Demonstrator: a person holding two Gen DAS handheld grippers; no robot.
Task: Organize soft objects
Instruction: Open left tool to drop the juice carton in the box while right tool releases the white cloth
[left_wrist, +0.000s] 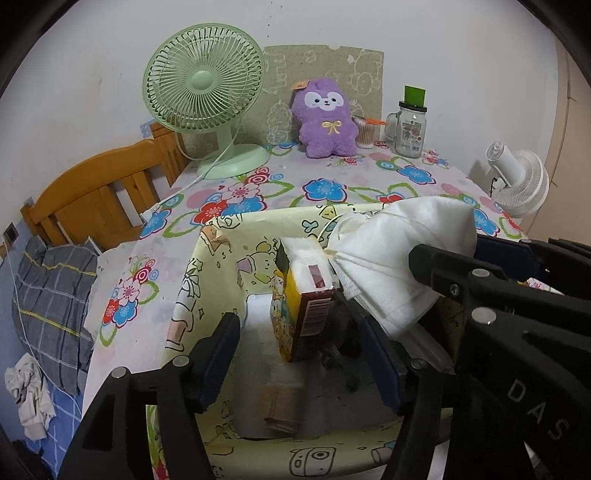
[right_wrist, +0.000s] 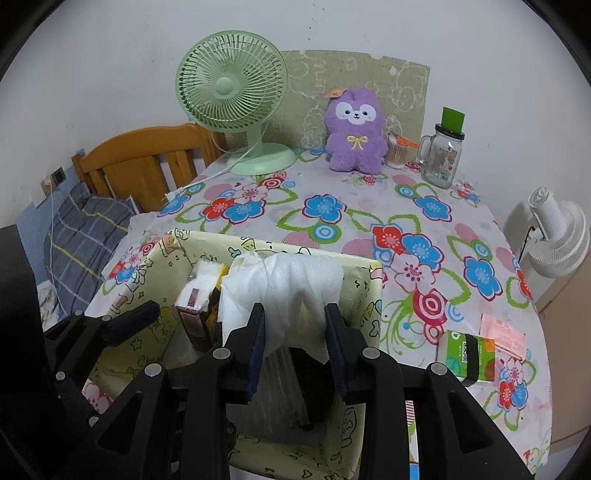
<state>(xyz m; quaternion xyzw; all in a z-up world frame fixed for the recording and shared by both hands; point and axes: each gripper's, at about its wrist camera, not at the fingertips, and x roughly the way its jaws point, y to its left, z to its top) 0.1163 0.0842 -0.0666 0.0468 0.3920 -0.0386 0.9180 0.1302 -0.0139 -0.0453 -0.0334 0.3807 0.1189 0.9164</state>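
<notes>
Right tongs (right_wrist: 295, 325) pinch white mask bundle (right_wrist: 284, 288) above patterned storage box (right_wrist: 373, 295) on bench (right_wrist: 369, 206). Left tongs (left_wrist: 306, 347) spread wide, holding nothing, over box interior beside upright tissue pack (left_wrist: 303, 295). Judged step: drop bundle into box. Lower into free gap right of tissue pack, clear of box rim; let go only once bundle sits low. Risk: ear loops snag pads. Purple plush (right_wrist: 354, 136) sits at bench rear, well apart.
</notes>
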